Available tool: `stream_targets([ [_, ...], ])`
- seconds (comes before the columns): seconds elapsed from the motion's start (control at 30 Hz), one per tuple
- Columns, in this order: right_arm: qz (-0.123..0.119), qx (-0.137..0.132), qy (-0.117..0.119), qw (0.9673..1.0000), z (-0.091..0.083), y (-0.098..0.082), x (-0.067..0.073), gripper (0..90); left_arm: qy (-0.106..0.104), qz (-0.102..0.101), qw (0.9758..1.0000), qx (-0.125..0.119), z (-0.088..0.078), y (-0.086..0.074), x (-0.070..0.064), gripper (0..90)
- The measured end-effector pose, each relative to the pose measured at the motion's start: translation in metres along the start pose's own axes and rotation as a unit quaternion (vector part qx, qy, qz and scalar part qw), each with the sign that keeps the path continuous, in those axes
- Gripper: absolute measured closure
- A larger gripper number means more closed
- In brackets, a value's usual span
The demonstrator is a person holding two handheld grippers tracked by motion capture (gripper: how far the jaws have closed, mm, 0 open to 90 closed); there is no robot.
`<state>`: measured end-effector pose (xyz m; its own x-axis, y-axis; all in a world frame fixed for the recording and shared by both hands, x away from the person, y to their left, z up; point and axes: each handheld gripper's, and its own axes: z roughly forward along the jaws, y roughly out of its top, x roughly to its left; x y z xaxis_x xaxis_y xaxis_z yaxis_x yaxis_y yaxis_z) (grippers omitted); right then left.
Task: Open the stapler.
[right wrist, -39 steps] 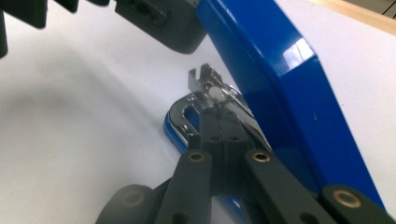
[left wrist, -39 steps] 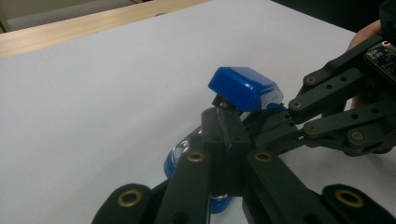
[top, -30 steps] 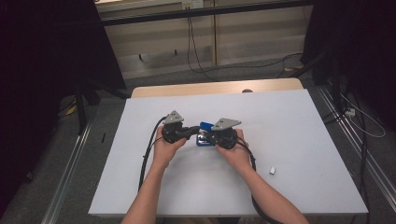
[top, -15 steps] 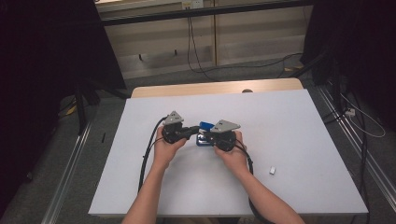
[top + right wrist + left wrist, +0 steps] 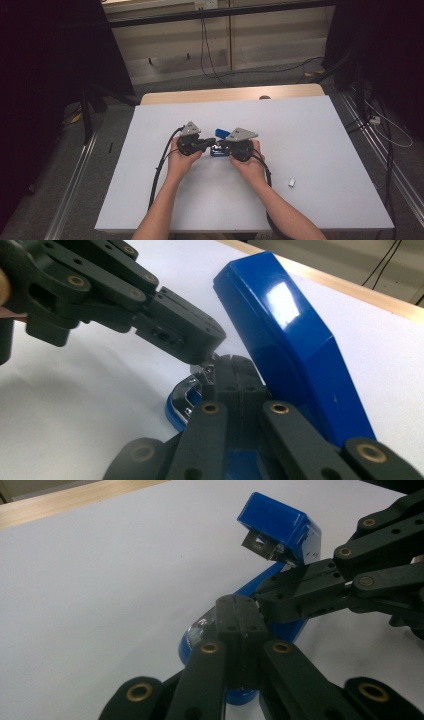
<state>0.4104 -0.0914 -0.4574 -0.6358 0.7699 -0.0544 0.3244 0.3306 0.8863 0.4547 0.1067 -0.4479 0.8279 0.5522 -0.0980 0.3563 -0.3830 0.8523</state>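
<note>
The open blue stapler (image 5: 218, 146) lies between both shut jaws, its lid tilting toward twelve o'clock, seemingly ungripped.

Both forearms come in from the near table edge and angle toward each other. The left hand (image 5: 181, 161) and right hand (image 5: 249, 162) each grasp a handheld gripper, level and pointing inward. The left gripper (image 5: 209, 144) and right gripper (image 5: 220, 147) meet tip to tip, nearly touching. In both gripper views the jaws are pressed fully together
</note>
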Motion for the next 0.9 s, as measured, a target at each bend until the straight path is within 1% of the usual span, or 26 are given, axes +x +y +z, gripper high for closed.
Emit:
stream_targets([
  [0.07,-0.003,0.0,-0.004,1.0,-0.0002,0.0004,0.0005,90.0,-0.001,-0.004,1.0,0.001,0.0009,-0.0007,0.0007,90.0],
  [0.1,-0.002,0.0,-0.005,1.0,-0.0001,0.0004,0.0009,90.0,0.001,-0.003,1.0,0.006,0.0016,-0.0015,0.0006,90.0],
  [0.13,-0.001,0.002,-0.003,1.0,0.0004,0.0001,0.0012,90.0,0.004,0.005,0.9999,0.012,0.0027,-0.0021,0.0011,90.0],
  [0.17,-0.005,0.001,-0.005,1.0,0.0009,-0.0002,0.0017,90.0,0.006,0.006,0.9999,0.014,0.0036,-0.0029,0.0009,90.0],
  [0.2,-0.007,0.002,-0.009,0.9999,0.0014,-0.0002,0.0024,90.0,0.007,0.003,0.9999,0.013,0.0041,-0.0032,0.0009,90.0],
  [0.23,-0.007,0.002,-0.009,0.9999,0.0015,-0.0002,0.0025,90.0,0.009,0.007,0.9998,0.014,0.0041,-0.003,0.0008,90.0],
  [0.3,-0.002,0.0,-0.011,0.9999,0.0011,0.0003,0.0023,90.0,0.011,0.007,0.9998,0.014,0.0041,-0.0029,0.0004,90.0],
  [0.4,-0.006,0.001,-0.017,0.9998,0.0001,0.0017,0.0021,90.0,0.008,0.008,0.9998,0.014,0.004,-0.0034,0.0007,90.0],
  [0.47,-0.005,0.0,-0.025,0.9997,-0.0014,0.0032,0.0018,90.0,0.01,0.011,0.9998,0.013,0.0042,-0.0032,0.0005,90.0],
  [0.53,0.001,-0.003,-0.029,0.9996,-0.0027,0.0044,0.0003,90.0,0.012,0.011,0.9998,0.014,0.0044,-0.0032,-0.0005,90.0],
  [0.6,0.003,-0.004,-0.03,0.9995,-0.0035,0.005,-0.0005,90.0,0.014,0.015,0.9997,0.015,0.0044,-0.0031,-0.0011,90.0],
  [0.67,0.0,-0.005,-0.037,0.9993,-0.0046,0.0052,0.0001,90.0,0.015,0.015,0.9997,0.015,0.0045,-0.003,-0.0019,90.0],
  [0.7,0.003,-0.006,-0.037,0.9993,-0.0049,0.0051,0.0,90.0,0.017,0.017,0.9996,0.016,0.0044,-0.0028,-0.002,90.0],
  [0.73,0.002,-0.007,-0.044,0.999,-0.0055,0.0056,0.0001,90.0,0.017,0.019,0.9995,0.016,0.0044,-0.0027,-0.0021,90.0],
  [0.8,0.006,-0.004,-0.048,0.9988,-0.006,0.0065,0.0006,90.0,0.017,0.018,0.9995,0.016,0.0044,-0.0028,-0.0021,90.0],
  [0.87,0.006,-0.005,-0.056,0.9984,-0.0066,0.0069,0.001,90.0,0.018,0.023,0.9994,0.016,0.0046,-0.0027,-0.0026,90.0],
  [0.9,0.007,-0.005,-0.059,0.9982,-0.007,0.0071,0.0011,90.0,0.017,0.021,0.9995,0.016,0.0046,-0.0028,-0.0023,90.0],
])
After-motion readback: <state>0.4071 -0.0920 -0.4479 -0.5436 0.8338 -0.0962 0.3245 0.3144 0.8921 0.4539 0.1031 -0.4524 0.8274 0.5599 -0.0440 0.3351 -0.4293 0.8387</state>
